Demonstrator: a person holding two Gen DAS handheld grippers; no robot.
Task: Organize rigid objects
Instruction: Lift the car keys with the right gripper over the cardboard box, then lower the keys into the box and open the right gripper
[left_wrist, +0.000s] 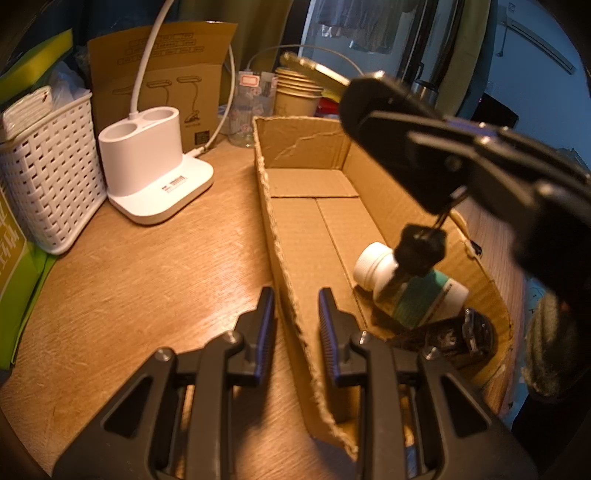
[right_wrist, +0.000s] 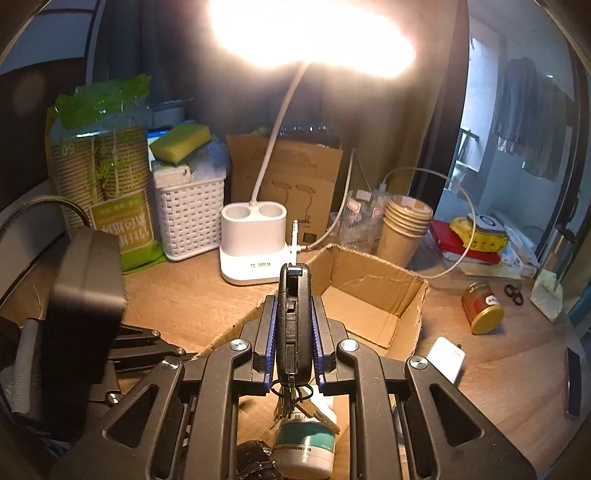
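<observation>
An open cardboard box (left_wrist: 306, 147) lies on the wooden desk. My left gripper (left_wrist: 295, 314) is shut on the box's left wall, one finger outside and one inside. Inside the box, at its near end, lie a white pill bottle (left_wrist: 410, 288) with a teal label and a dark black object (left_wrist: 454, 332). My right gripper (right_wrist: 294, 301) is shut on a black car key fob (right_wrist: 293, 325), held upright over the box (right_wrist: 369, 280). A bunch of keys (left_wrist: 419, 251) hangs from the fob just above the bottle (right_wrist: 306, 439).
A white desk lamp base (left_wrist: 155, 173) and a white woven basket (left_wrist: 48, 177) stand left of the box. Stacked paper cups (right_wrist: 406, 225) stand behind it. To the right lie a yellow-lidded jar (right_wrist: 482, 308), a flat white item (right_wrist: 445, 358) and small scissors (right_wrist: 513, 291).
</observation>
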